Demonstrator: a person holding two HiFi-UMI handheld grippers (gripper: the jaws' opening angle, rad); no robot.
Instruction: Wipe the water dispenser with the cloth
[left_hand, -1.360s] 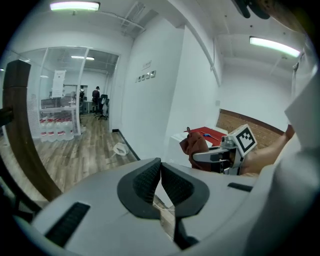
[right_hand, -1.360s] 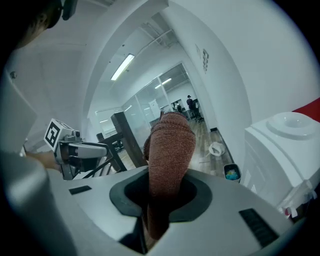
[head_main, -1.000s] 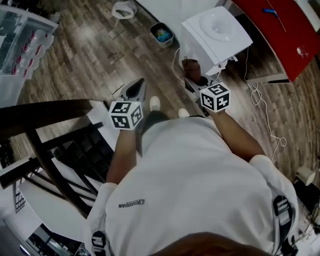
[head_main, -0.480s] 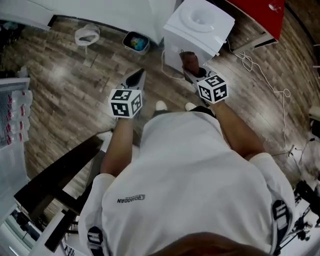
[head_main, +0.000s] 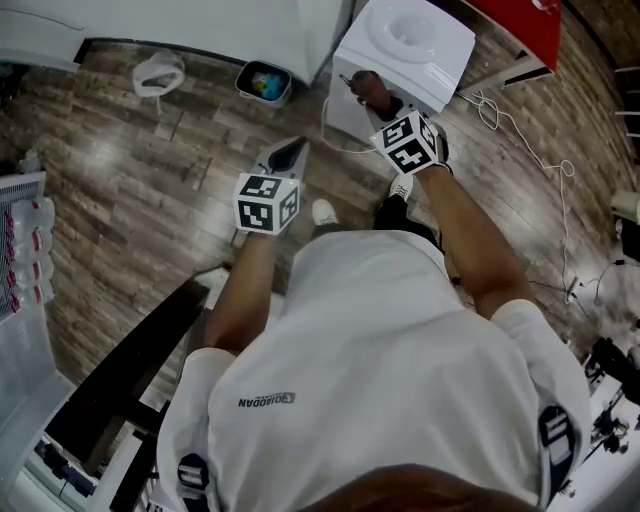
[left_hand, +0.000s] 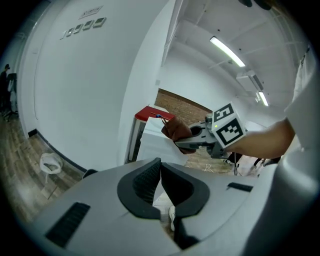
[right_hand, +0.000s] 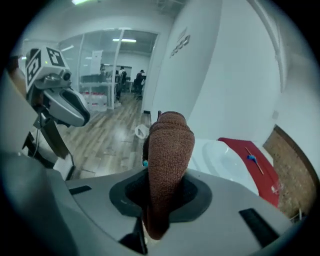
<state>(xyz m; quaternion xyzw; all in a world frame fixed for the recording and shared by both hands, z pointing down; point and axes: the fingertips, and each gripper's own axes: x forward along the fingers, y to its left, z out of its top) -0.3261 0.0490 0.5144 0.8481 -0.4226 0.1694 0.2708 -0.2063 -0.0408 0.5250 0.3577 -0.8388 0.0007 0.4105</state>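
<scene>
One cloth (right_hand: 167, 150): brown, clamped between the jaws of the right gripper (head_main: 372, 98).
Left gripper (left_hand: 160, 165): jaws pressed together, empty.
Water dispenser (head_main: 415, 40): white, just beside the cloth.

The floor (head_main: 120, 180) is grey-brown wood plank, glossy where light strikes it. A white wall (head_main: 200, 25) with dark skirting runs along its far edge, with a small bin (head_main: 264, 82) and a white bag (head_main: 158, 72) near its foot. A red tabletop (head_main: 520, 25) fills the corner, and a white cable (head_main: 530, 150) loops over the planks beside it. A brick wall (left_hand: 185, 106) shows behind. Strip lights (left_hand: 227, 51) line the white ceiling, and a glass partition (right_hand: 110, 65) closes off another room.
</scene>
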